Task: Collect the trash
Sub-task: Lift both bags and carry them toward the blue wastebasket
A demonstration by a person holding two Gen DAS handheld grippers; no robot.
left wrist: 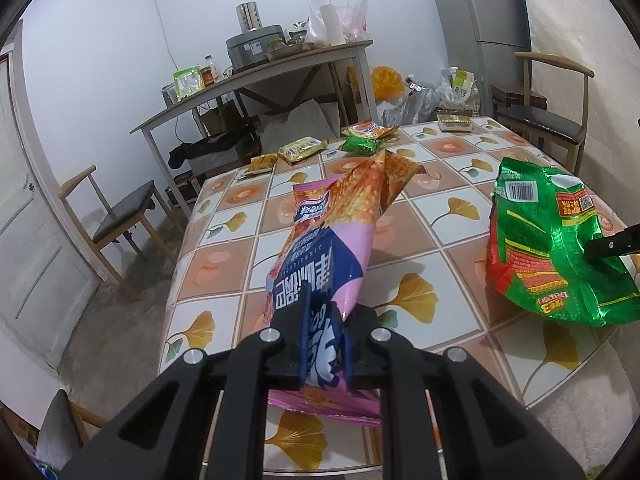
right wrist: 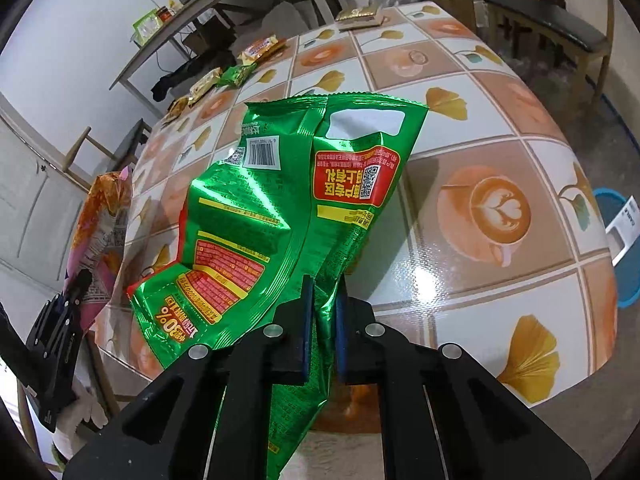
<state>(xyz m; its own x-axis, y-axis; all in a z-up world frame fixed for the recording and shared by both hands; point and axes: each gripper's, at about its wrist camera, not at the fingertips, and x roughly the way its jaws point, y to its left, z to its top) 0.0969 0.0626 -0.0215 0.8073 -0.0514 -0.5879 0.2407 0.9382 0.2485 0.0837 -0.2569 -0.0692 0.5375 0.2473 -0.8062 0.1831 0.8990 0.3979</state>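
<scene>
Each hand-held gripper pinches just the near end of its bag, left (left wrist: pixel 324 336) on the pink snack bag (left wrist: pixel 332 240), right (right wrist: pixel 322 320) on the green bag (right wrist: pixel 280 208), both bags clear of the bench (right wrist: pixel 500 312) and stretching toward twelve o'clock, so slick foil could slip free.

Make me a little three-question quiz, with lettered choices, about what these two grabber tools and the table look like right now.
1. Where do the small snack packets lie?
A. along the table's far edge
B. on a chair
C. on the floor

2. What colour is the bag in the right gripper?
A. blue
B. green
C. white

3. What is the left gripper doing?
A. hanging open
B. pinching a cup
C. clamped on a bag

Answers:
1 A: the small snack packets sit in a row near the far edge of the table.
2 B: the right gripper pinches the shiny green snack bag.
3 C: the left gripper has the pink and orange snack bag between its fingers.
</scene>
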